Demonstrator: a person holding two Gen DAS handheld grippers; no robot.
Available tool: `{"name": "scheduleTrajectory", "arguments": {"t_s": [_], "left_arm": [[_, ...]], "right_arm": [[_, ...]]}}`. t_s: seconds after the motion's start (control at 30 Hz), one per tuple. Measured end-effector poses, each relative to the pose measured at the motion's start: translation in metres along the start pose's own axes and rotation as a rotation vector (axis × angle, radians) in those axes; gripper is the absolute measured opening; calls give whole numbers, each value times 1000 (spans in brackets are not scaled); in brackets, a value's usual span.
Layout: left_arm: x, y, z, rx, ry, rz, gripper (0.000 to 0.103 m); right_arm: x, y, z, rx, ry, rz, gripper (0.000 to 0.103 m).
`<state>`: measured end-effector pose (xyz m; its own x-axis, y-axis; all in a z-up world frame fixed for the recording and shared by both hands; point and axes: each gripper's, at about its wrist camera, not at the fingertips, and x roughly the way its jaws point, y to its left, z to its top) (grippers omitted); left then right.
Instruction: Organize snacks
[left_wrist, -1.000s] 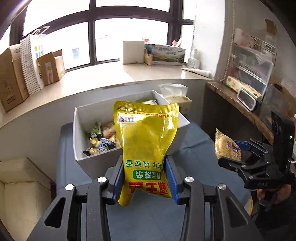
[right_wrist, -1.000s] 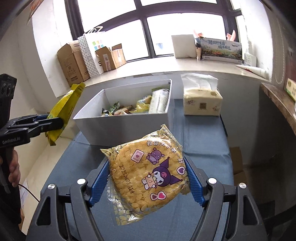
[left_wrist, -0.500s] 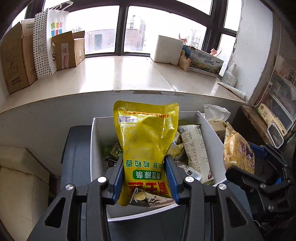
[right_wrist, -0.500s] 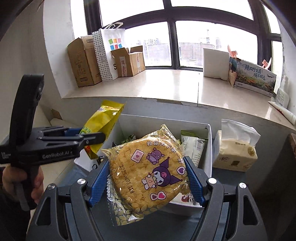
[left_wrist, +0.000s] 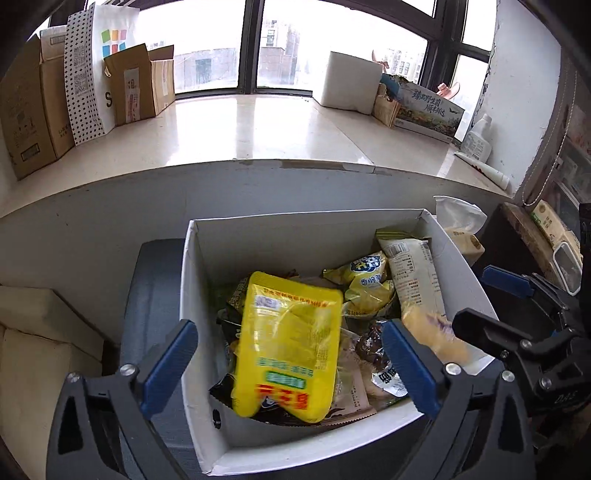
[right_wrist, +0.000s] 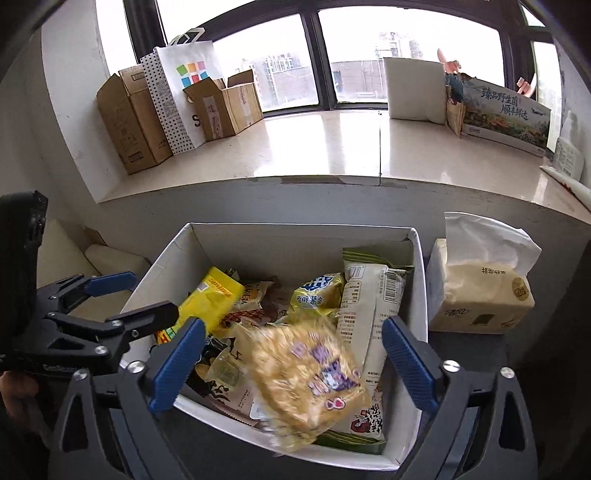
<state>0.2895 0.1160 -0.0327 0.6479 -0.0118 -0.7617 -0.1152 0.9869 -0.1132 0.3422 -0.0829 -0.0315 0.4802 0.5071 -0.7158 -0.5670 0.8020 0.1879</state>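
Snacks are going into the white rectangular cardboard box (left_wrist: 458, 273), the landmark for everything else. Above its near half, the left gripper (left_wrist: 290, 365) has its blue-padded jaws opening, clear of the glossy yellow foil snack pouch (left_wrist: 288, 347) that hangs between them, blurred, over the packets already inside. The right gripper (right_wrist: 291, 363) is opening likewise, and its clear-wrapped round puffed-corn cake with purple cartoon print (right_wrist: 306, 373) looks to be dropping free toward the box's near right corner. Both tools seem held over the box so each packet lands inside. A beige soft tissue pack (right_wrist: 480, 295) sits just right of the box.
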Motion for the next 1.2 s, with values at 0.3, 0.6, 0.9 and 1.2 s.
{"name": "scheduleTrajectory", "arguments": {"t_s": [0.3, 0.6, 0.9, 1.2], "left_arm": [[-34, -4, 5, 29, -83, 46, 103], [-122, -19, -14, 61, -279, -17, 103], [-157, -24, -64, 11, -230, -97, 103], [-164, -40, -122, 29, -130, -126, 103]], "right_arm": [[-10, -6, 0, 23, -37, -20, 103], [-74, 20, 3, -32, -141, -104, 103], [-148, 44, -40, -56, -216, -44, 103], [-165, 53, -111, -19, -150, -110, 103]]}}
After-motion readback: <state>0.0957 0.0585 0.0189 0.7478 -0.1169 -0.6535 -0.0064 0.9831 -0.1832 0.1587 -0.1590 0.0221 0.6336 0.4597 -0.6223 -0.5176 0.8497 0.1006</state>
